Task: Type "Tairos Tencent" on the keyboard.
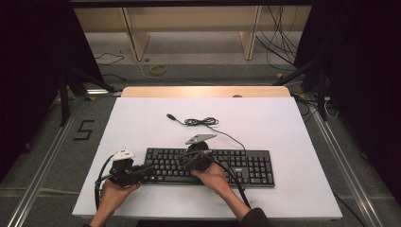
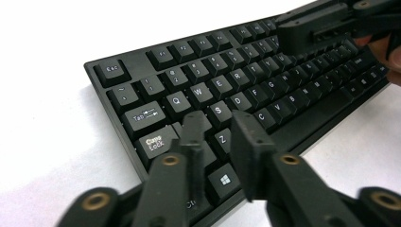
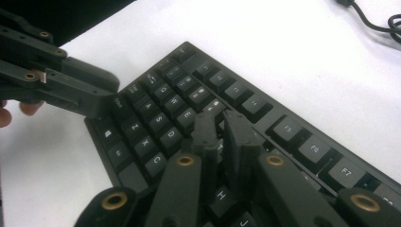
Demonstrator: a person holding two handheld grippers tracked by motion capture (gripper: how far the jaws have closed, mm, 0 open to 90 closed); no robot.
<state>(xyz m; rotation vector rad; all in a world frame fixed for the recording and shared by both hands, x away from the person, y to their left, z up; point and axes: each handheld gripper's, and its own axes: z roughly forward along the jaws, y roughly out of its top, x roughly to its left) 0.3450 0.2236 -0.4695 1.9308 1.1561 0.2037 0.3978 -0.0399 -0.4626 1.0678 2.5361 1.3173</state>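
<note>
Two claws work over one flat black plastic keyboard (image 1: 208, 166), which lies across the lower middle of the high view on the white worktop (image 1: 265, 127). The left claw (image 2: 222, 127) hovers above the keys at the keyboard's left end, near A, S and Z, with its jaws a narrow gap apart and nothing between them. The right claw (image 3: 222, 125) sits further in, over the upper letter rows near R and T, its jaws nearly together and also empty. In the left gripper view the right claw appears at the upper right of the frame; in the right gripper view the left claw comes in from the upper left.

The step looks like pressing keys. To do it well, each tip should come straight down on the middle of one keycap, so no neighbouring key gets clipped, and the two claws should keep apart.

Beyond the keyboard, its thin black cable (image 1: 203, 122) trails in a loose coil toward the upper middle of the worktop.
</note>
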